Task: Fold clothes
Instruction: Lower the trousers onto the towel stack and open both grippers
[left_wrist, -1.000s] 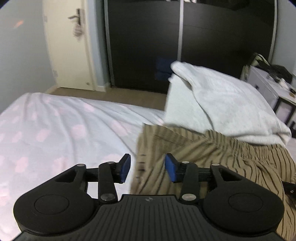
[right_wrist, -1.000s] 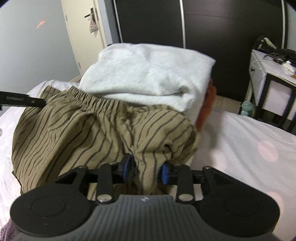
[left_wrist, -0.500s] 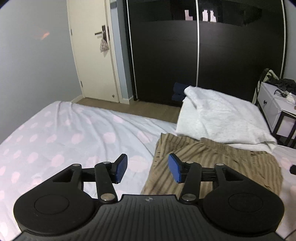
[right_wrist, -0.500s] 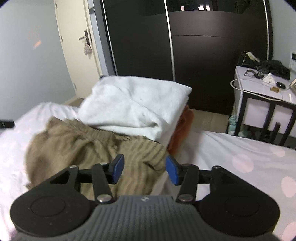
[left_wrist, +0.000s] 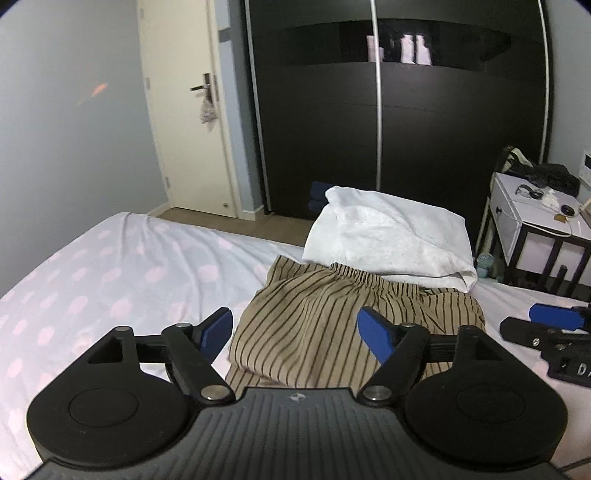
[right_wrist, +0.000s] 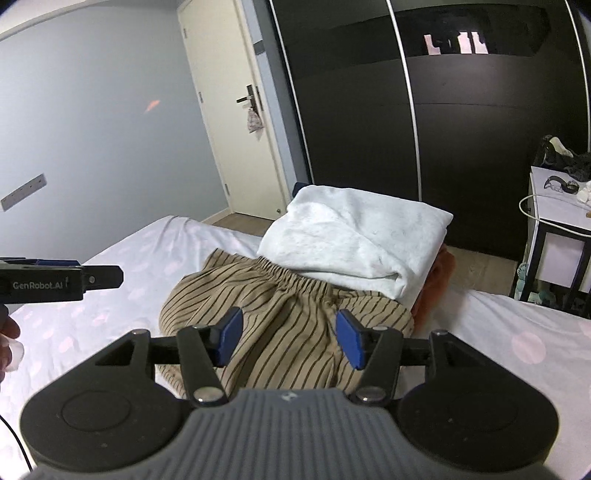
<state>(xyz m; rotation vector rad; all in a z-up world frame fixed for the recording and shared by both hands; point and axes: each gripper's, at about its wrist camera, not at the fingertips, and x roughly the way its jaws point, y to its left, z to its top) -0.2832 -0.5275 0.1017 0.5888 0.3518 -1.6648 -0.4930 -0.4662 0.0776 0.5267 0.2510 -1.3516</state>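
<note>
Tan shorts with dark stripes (left_wrist: 325, 314) lie folded on the bed, their elastic waistband against a folded white garment (left_wrist: 388, 236). They also show in the right wrist view (right_wrist: 280, 314), with the white garment (right_wrist: 354, 236) on top of an orange item (right_wrist: 437, 273). My left gripper (left_wrist: 297, 328) is open and empty, raised above the shorts' near edge. My right gripper (right_wrist: 288, 334) is open and empty, also above the shorts. The right gripper shows at the right of the left wrist view (left_wrist: 550, 328); the left gripper shows at the left of the right wrist view (right_wrist: 59, 282).
The bed sheet (left_wrist: 110, 273) is white with pink dots. A black wardrobe (left_wrist: 406, 129) and a cream door (left_wrist: 184, 110) stand beyond the bed. A white side table (left_wrist: 535, 229) with clutter stands at the right.
My right gripper opened and let go of the striped shorts. Both grippers pulled back and up from the shorts, which now lie flat on the bed.
</note>
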